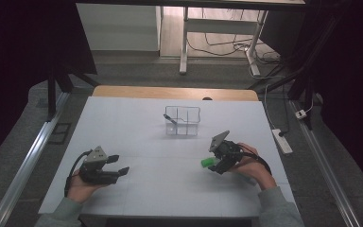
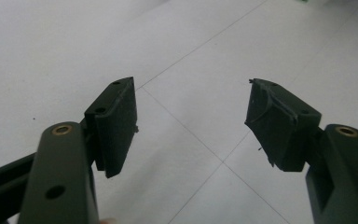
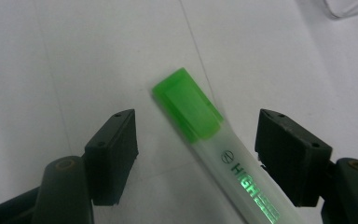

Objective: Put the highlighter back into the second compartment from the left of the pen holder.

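Near edge: two grey knit sleeves, a hand on each set of tongs. Left tongs (image 1: 116, 164) matt black, blocky, topped by a grey three-cornered plate, held low over the bench (image 1: 137, 137) at its left front, jaws spread wide and bare. Flat rubbery pads (image 2: 116, 123) in the left gripper view, square-cut with small screw holes, scuffed and slightly ragged on the right-hand one, nothing but smooth white surface and thin seam lines between them.

Right tongs (image 1: 216, 164) at the right front, same black build, tilted down over a highlighter (image 3: 214, 144), jaws released and standing apart on either side of it, pads not touching. Highlighter lying flat on the bench between those open jaws: clear frosted plastic barrel with printed lettering, glossy bright green cap (image 1: 207, 162), boxy with rounded corners, poking out past the jaw tips toward the bench middle.

Farther back, near the centre of the bench: small clear plastic box (image 1: 183, 121), thin-walled, rectangular, split into compartments, a dark slim item leaning in its left part. Beyond it, a bare wooden strip along the far edge of the bench.
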The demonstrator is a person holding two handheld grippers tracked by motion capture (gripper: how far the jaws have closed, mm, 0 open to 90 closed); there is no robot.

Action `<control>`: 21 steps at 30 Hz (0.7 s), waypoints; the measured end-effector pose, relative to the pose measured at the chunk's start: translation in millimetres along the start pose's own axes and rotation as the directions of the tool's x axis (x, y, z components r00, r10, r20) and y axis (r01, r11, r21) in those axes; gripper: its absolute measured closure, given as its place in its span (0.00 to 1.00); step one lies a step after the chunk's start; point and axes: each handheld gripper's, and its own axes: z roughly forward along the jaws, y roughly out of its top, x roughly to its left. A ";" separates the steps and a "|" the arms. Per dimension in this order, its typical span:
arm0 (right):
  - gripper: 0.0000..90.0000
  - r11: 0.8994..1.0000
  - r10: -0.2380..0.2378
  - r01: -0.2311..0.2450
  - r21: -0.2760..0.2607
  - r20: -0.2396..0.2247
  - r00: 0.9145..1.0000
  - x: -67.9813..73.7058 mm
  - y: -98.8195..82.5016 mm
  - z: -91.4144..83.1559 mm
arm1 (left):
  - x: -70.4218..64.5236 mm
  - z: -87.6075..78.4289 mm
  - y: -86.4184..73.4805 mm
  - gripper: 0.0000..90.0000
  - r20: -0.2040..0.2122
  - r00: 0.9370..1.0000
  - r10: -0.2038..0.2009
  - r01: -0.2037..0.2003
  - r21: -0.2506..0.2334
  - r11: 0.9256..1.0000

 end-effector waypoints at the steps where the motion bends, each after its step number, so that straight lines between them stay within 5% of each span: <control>1: 0.34 1.000 -0.006 0.006 0.004 -0.008 1.000 -0.4 1.2 0.8 | -0.1 0.0 0.0 0.37 -0.001 1.000 0.001 -0.001 0.000 1.000; 21: 0.45 0.992 -0.076 0.083 0.099 -0.070 0.995 -9.9 12.8 19.1 | 1.0 0.7 -0.9 0.37 0.004 1.000 0.000 0.000 0.006 1.000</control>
